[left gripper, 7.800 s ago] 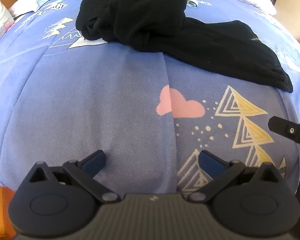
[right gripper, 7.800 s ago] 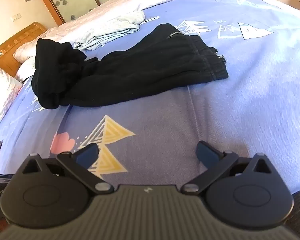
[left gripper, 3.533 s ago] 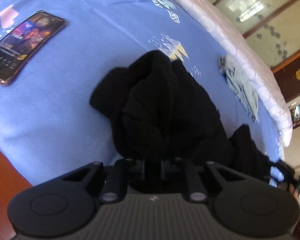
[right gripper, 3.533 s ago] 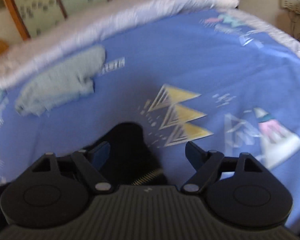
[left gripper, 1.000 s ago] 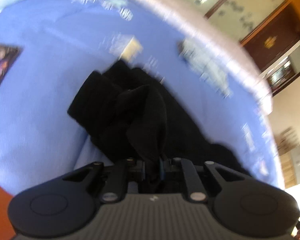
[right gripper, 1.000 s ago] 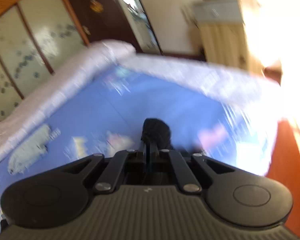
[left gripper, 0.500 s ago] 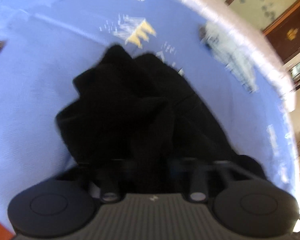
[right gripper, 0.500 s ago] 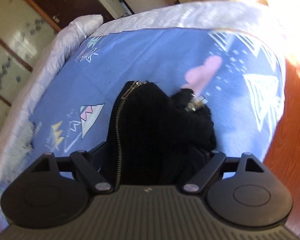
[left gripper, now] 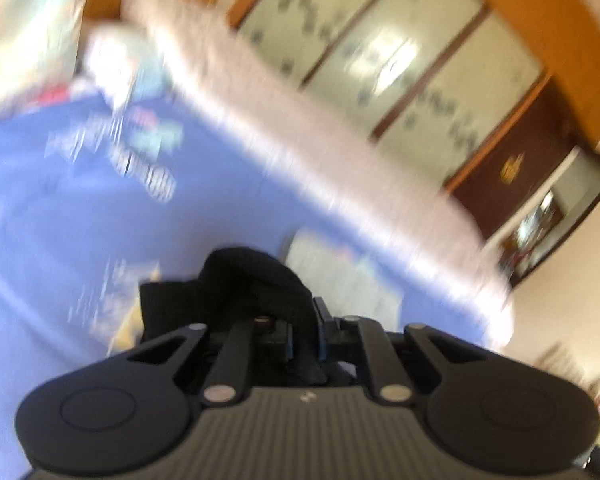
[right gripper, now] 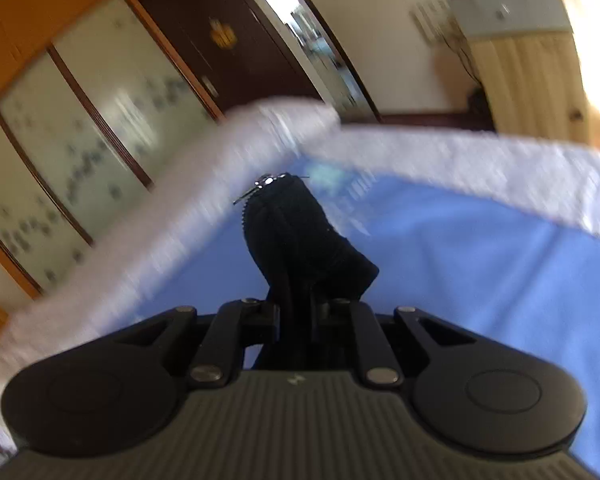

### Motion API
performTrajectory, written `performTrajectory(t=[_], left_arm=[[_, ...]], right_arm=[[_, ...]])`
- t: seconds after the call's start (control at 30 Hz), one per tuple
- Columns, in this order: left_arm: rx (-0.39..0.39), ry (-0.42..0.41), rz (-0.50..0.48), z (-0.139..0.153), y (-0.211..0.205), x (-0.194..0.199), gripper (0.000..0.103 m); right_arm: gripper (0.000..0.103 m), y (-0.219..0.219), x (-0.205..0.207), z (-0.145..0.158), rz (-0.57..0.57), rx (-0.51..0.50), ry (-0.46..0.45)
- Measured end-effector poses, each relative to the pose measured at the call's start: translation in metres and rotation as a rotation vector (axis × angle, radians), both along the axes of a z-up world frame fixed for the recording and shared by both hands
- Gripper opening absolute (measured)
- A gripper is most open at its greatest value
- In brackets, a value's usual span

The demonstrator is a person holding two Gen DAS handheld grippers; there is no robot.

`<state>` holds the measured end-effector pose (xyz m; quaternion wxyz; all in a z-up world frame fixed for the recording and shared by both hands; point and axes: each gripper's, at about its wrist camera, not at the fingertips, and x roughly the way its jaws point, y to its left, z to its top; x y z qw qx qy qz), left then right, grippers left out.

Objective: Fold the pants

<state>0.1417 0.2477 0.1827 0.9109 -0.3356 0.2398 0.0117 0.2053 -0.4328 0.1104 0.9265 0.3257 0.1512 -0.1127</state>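
Pants: the black pants (right gripper: 300,240) are lifted off the blue bedspread (right gripper: 480,264), pinched in both grippers; a bunch of cloth stands up ahead of each camera, so most of the garment hangs out of sight below.
Zipper: a metal zipper pull (right gripper: 265,181) and its row of teeth run along the bunch in the right wrist view, which suggests that this hand has the waist end.
Left gripper: the left gripper (left gripper: 304,344) has its jaws drawn in tight on a thick fold of the pants (left gripper: 256,280); which part of the garment it is cannot be told.
Right gripper: the right gripper (right gripper: 298,320) is likewise clamped on the cloth, with no gap showing between the fingers.
Handling: soft, limp and fairly light, judging by how it droops and bunches; it will not slip much, yet it will sag and twist wherever it is unsupported. Better holds would be the two corners of the waistband, or waistband and hem, each taken as a flat edge, not a wad.
Axis: the long axis cannot be read here; both views show only crumpled ends pointing away from the cameras.
Bed: the far edge of the bed carries a pale rolled quilt (left gripper: 340,168); a light grey garment (left gripper: 340,276) lies just beyond the pants.
Blur: both views are smeared.
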Motion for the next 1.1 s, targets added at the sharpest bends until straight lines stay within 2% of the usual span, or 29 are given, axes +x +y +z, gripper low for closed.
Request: performTrajectory(t=[0.1, 0.13, 0.2, 0.27, 0.33, 0.4, 0.43, 0.47, 0.5, 0.53, 0.57, 0.6, 0.63, 0.67, 0.7, 0.73, 0.77, 0.83, 0.9, 1.0, 1.07, 1.1], left_arm=[[-0.029, -0.142, 0.000, 0.029, 0.008, -0.026, 0.009], [-0.026, -0.154, -0.008, 0.030, 0.007, -0.034, 0.010], [0.002, -0.123, -0.033, 0.016, 0.000, -0.054, 0.010], [0.016, -0.041, -0.069, -0.016, -0.005, -0.077, 0.010], [-0.012, 0.098, -0.115, -0.067, -0.010, -0.096, 0.010], [-0.062, 0.271, -0.142, -0.127, -0.015, -0.114, 0.011], [-0.097, 0.362, -0.145, -0.156, -0.016, -0.121, 0.012], [-0.129, 0.437, -0.145, -0.180, -0.017, -0.127, 0.013], [-0.153, 0.493, -0.141, -0.199, -0.018, -0.130, 0.014], [-0.170, 0.507, -0.127, -0.211, -0.018, -0.134, 0.015], [-0.183, 0.477, -0.118, -0.210, -0.016, -0.140, 0.019], [-0.182, 0.477, -0.114, -0.206, -0.014, -0.141, 0.023], [-0.165, 0.469, -0.101, -0.198, -0.011, -0.143, 0.030], [-0.133, 0.465, -0.088, -0.192, -0.008, -0.144, 0.036], [-0.095, 0.458, -0.073, -0.184, -0.002, -0.145, 0.038], [-0.074, 0.444, -0.063, -0.177, -0.001, -0.151, 0.038], [-0.069, 0.425, -0.056, -0.171, 0.004, -0.158, 0.038], [-0.048, 0.405, -0.019, -0.160, 0.017, -0.172, 0.038], [-0.023, 0.402, 0.035, -0.150, 0.032, -0.178, 0.038], [0.019, 0.401, 0.093, -0.130, 0.052, -0.160, 0.039], [0.059, 0.365, 0.073, -0.117, 0.049, -0.134, 0.049], [0.076, 0.351, 0.058, -0.114, 0.046, -0.119, 0.053]], right_arm=[[0.015, -0.013, -0.011, 0.032, -0.005, 0.055, -0.151], [0.015, -0.018, -0.023, 0.035, -0.002, 0.072, -0.183], [0.016, -0.026, -0.048, 0.030, 0.009, 0.091, -0.219], [0.017, -0.036, -0.075, 0.010, 0.022, 0.094, -0.201], [0.022, -0.049, -0.107, -0.024, 0.029, 0.117, -0.146], [0.028, -0.071, -0.145, -0.070, -0.037, 0.160, -0.044], [0.033, -0.080, -0.160, -0.093, -0.090, 0.167, 0.031], [0.038, -0.089, -0.173, -0.117, -0.157, 0.156, 0.150], [0.039, -0.097, -0.184, -0.136, -0.224, 0.158, 0.261], [0.038, -0.106, -0.197, -0.151, -0.300, 0.178, 0.330], [0.028, -0.115, -0.217, -0.159, -0.337, 0.238, 0.277], [0.028, -0.124, -0.229, -0.162, -0.360, 0.312, 0.228], [0.031, -0.128, -0.235, -0.156, -0.419, 0.304, 0.237], [0.051, -0.129, -0.237, -0.145, -0.495, 0.234, 0.268], [0.064, -0.130, -0.239, -0.135, -0.558, 0.178, 0.280], [0.069, -0.132, -0.244, -0.127, -0.606, 0.160, 0.259], [0.068, -0.136, -0.249, -0.122, -0.624, 0.166, 0.220], [0.066, -0.136, -0.249, -0.109, -0.587, 0.150, 0.176], [0.067, -0.124, -0.229, -0.093, -0.496, 0.093, 0.179], [0.068, -0.090, -0.190, -0.073, -0.262, 0.082, 0.175], [0.067, -0.057, -0.150, -0.061, -0.080, 0.036, 0.198], [0.068, -0.036, -0.129, -0.055, -0.013, -0.032, 0.224]])
